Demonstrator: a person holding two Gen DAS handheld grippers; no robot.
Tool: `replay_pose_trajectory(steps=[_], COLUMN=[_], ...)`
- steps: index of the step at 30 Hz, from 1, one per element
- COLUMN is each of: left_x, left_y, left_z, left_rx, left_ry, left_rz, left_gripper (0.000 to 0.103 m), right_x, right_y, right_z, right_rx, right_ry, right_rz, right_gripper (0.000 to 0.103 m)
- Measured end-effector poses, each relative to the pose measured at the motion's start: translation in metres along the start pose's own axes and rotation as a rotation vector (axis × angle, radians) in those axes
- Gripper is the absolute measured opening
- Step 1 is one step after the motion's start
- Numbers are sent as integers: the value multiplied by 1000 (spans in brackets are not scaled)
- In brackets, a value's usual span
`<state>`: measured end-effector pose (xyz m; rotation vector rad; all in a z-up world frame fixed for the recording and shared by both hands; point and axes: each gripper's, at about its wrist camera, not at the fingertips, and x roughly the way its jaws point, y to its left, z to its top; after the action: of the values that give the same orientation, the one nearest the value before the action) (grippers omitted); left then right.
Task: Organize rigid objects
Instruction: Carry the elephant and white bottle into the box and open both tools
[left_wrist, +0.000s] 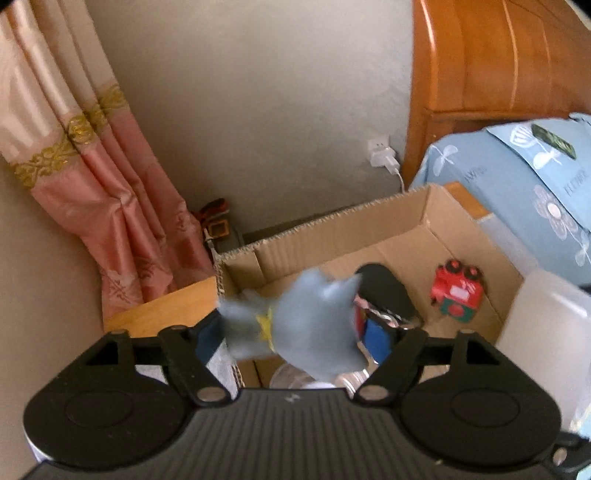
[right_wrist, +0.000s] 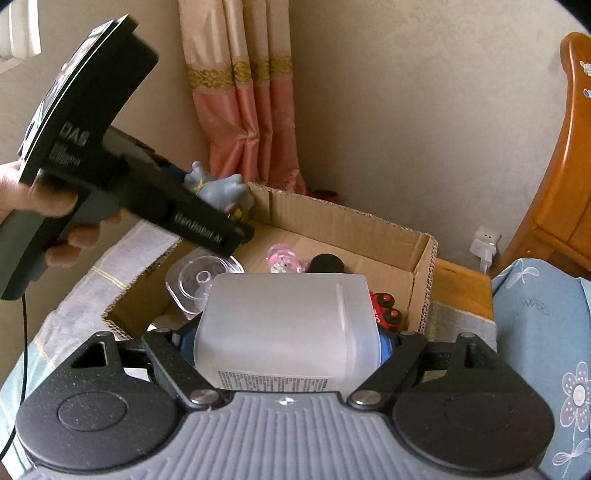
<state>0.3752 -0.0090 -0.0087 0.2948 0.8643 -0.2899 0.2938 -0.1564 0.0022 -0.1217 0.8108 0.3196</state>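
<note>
Grey toy figure (left_wrist: 310, 325) with a yellow collar, blurred, is sitting between the left gripper (left_wrist: 295, 332)'s jaws over the near corner of the cardboard box (left_wrist: 388, 221); whether the pads are pressing it I cannot tell. Right gripper (right_wrist: 288, 332) is clamping a frosted plastic container (right_wrist: 284, 325) above the box. Already lying inside: red toy train (left_wrist: 458, 291), clear lid (right_wrist: 201, 284), a black item; both carried pieces are waiting to go in.

Black left tool (right_wrist: 221, 221) marked "GenRoboAI", silver screws, trailing a thin black cable (right_wrist: 23, 354).
</note>
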Motion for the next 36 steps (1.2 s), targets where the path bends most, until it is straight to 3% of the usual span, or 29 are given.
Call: replay_pose_trajectory(steps=[1, 11, 19, 27, 30, 36], left_x=[-1, -9, -24, -35, -37, -43], left_y=[0, -2, 9, 18, 17, 15], left_z=[0, -5, -23, -43, -47, -50], left_rx=[0, 20, 16, -1, 12, -7], left_ry=[-11, -27, -16, -34, -48, -68], left_rz=[3, -12, -3, -41, -47, -59], left_gripper=[86, 86, 87, 87, 87, 87], right_x=[1, 14, 32, 53, 54, 48], right_y=[-1, -10, -29, -39, -38, -33], right_z=[0, 7, 28, 54, 57, 53], right_rx=[2, 32, 89, 161, 185, 171], right_ry=[2, 13, 19, 12, -8, 24], right_rz=[0, -5, -31, -61, -64, -81], right_gripper=[87, 87, 87, 87, 103, 103])
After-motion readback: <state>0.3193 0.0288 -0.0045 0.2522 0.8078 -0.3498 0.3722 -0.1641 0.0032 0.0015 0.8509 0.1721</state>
